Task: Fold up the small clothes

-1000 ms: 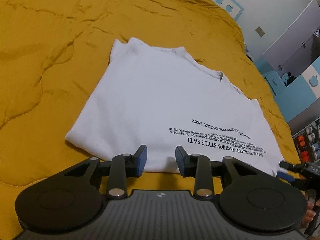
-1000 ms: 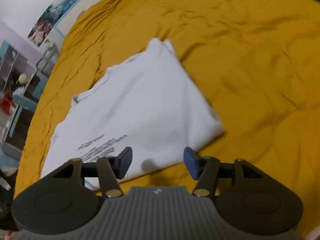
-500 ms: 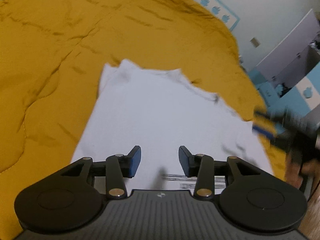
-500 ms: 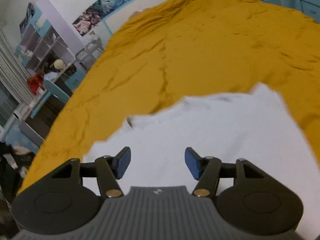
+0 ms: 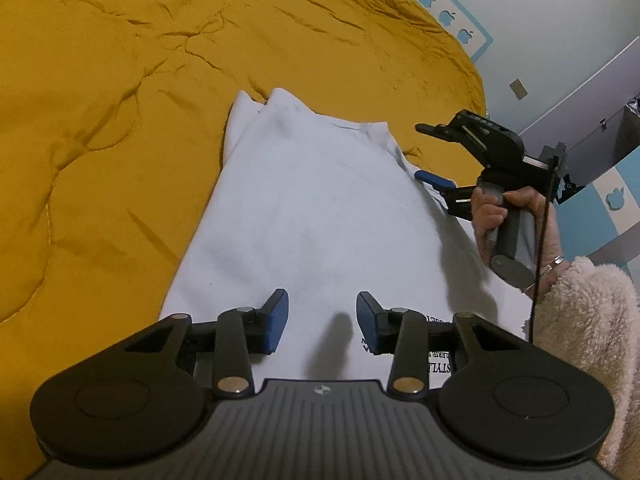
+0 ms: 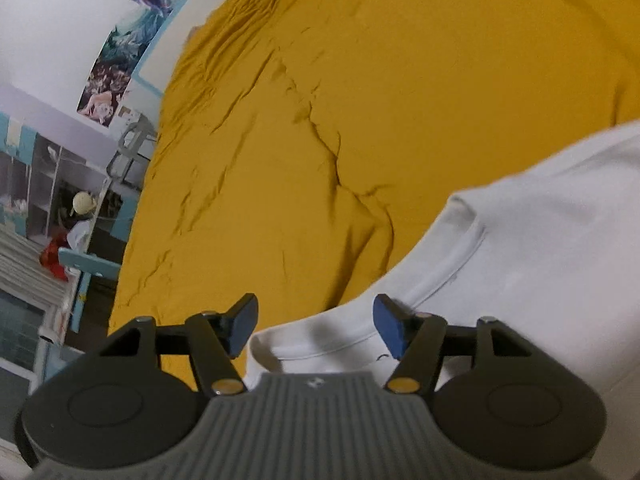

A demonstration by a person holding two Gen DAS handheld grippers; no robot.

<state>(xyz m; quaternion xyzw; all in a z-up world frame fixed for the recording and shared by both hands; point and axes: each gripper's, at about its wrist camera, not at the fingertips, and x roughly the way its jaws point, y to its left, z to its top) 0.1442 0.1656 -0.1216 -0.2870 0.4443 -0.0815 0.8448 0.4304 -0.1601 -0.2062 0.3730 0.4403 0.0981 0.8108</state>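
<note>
I have the white T-shirt [image 5: 320, 208] lying flat on the yellow bedspread [image 5: 100, 120], partly folded along its length so it makes a long narrow shape, with the printed text at the end near me and the collar at the far end. I keep my left gripper [image 5: 322, 322] low over the hem end, pointing down at the cloth; its jaws are about half apart and nothing is between the blue pads [image 5: 276, 320], they only hover above the fabric. I hold it there because this end should stay in place while the other end is taken. My right gripper [image 6: 316, 330] is at the collar side, and in the left wrist view I see my hand [image 5: 500, 216] carrying it beside the neckline. Its jaws are opening now, fairly wide, and the collar edge [image 6: 352, 336] lies just under and between the pads, but they do not press it yet. I judge the next step is to close on this neck edge and bring it toward the hem. The cloth is thin and soft, so a shallow bite could take only one layer.
</note>
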